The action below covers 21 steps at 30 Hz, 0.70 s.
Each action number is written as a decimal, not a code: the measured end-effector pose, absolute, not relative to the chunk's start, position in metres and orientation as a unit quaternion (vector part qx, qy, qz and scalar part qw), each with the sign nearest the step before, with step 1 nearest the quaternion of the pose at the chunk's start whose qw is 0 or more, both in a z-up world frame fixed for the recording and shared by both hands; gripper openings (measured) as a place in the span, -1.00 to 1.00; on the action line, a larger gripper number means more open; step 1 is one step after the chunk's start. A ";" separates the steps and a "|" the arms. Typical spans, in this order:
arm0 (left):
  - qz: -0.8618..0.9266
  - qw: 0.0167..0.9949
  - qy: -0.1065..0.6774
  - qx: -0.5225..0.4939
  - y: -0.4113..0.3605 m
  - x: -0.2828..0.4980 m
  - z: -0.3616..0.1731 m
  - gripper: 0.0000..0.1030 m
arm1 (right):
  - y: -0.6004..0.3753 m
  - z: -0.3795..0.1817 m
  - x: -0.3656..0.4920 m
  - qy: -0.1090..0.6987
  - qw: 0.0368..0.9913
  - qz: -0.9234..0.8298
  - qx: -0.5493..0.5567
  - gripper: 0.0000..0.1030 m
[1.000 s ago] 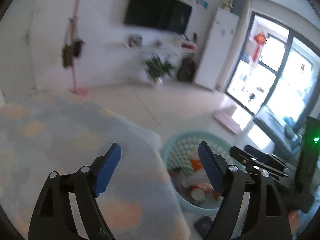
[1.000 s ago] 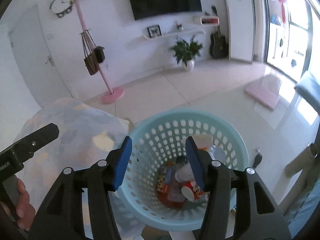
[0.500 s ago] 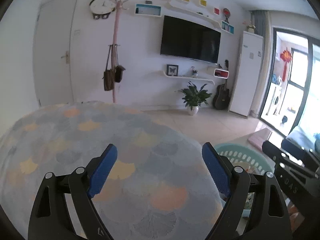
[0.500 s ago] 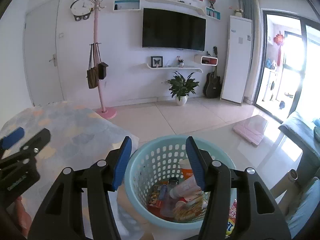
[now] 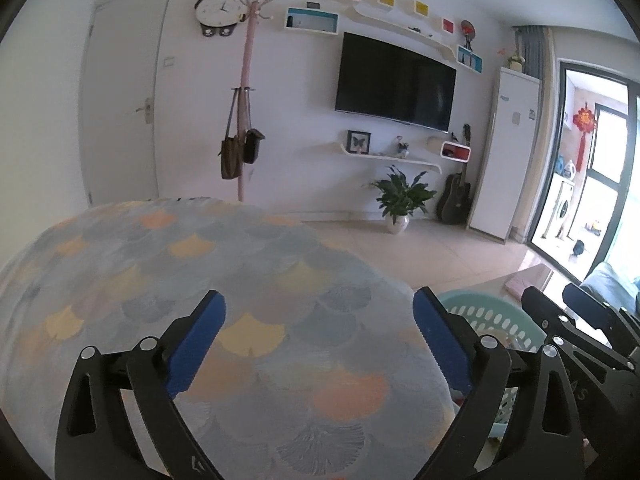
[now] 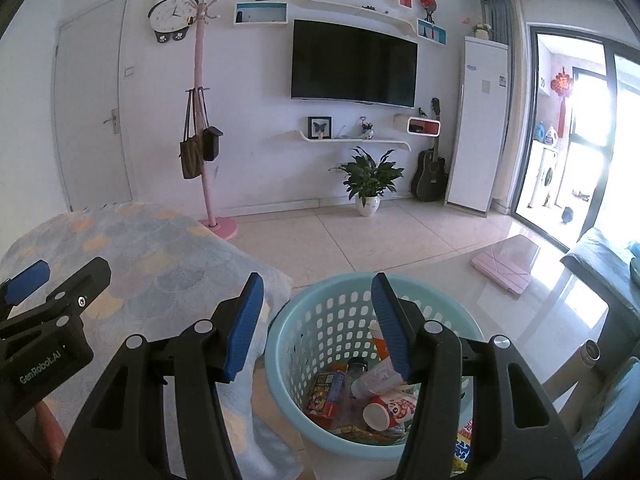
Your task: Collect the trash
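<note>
Both grippers swing up from the basket to face the room

The left gripper (image 5: 318,330), a second ago over the edge of the teal basket (image 5: 472,312), now hangs above the scale-patterned cloth (image 5: 240,280), the basket off to its right; its jaws have just been opening wider, with nothing between them. The right gripper (image 6: 316,320) looks less steeply into the basket (image 6: 332,320), so the trash (image 6: 372,396) sits lower in its view.

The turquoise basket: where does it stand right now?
In the right wrist view, the turquoise basket stands on the floor at lower centre, just right of the patterned cloth, trash inside.
</note>
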<state>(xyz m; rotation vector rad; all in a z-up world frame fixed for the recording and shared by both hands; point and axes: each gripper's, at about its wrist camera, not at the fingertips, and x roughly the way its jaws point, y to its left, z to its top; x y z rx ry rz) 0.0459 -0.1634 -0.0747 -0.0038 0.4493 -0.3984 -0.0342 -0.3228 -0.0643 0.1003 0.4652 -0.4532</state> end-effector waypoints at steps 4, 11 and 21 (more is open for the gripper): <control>-0.192 0.955 0.226 -0.003 -0.165 0.047 -0.076 0.82 | -0.323 -0.064 -0.033 0.229 0.947 -0.221 0.050 0.02; -0.192 0.955 0.225 -0.001 -0.165 0.049 -0.078 0.83 | -0.321 -0.064 -0.032 0.230 0.947 -0.219 0.052 0.02; -0.200 0.955 0.221 0.003 -0.165 0.046 -0.080 0.83 | -0.322 -0.066 -0.032 0.232 0.947 -0.216 0.053 0.02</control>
